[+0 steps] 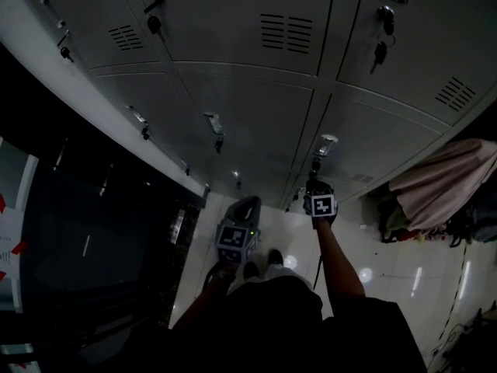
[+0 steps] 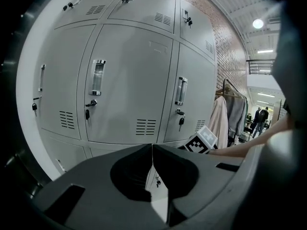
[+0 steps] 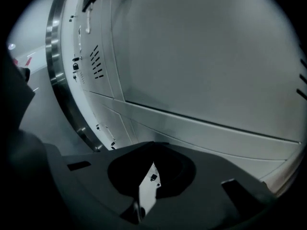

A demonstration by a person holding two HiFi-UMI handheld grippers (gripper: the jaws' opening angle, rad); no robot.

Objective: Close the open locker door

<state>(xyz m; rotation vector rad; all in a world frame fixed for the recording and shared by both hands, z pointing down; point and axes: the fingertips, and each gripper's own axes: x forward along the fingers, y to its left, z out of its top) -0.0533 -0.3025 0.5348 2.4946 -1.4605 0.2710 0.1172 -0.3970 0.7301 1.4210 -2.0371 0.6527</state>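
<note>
A wall of grey lockers (image 1: 256,92) fills the head view, and every door I can see lies flush. My right gripper (image 1: 315,183) is shut and empty, held close to a locker door (image 1: 365,142) just below its handle (image 1: 326,144) and hanging key (image 1: 316,164). In the right gripper view that door (image 3: 201,56) fills the frame beyond the closed right gripper (image 3: 153,146); I cannot tell if it touches. My left gripper (image 1: 247,207) hangs lower and further back, shut with nothing in it. The left gripper (image 2: 152,146) faces the same door (image 2: 194,95), with the right gripper's marker cube (image 2: 204,140) before it.
Coats (image 2: 225,116) hang on a rack to the right of the lockers, seen as a pink cloth (image 1: 443,181) in the head view. A dark cabinet (image 1: 85,247) stands to the left. Pale floor tiles (image 1: 404,274) lie below, with the person's shoes (image 1: 262,264).
</note>
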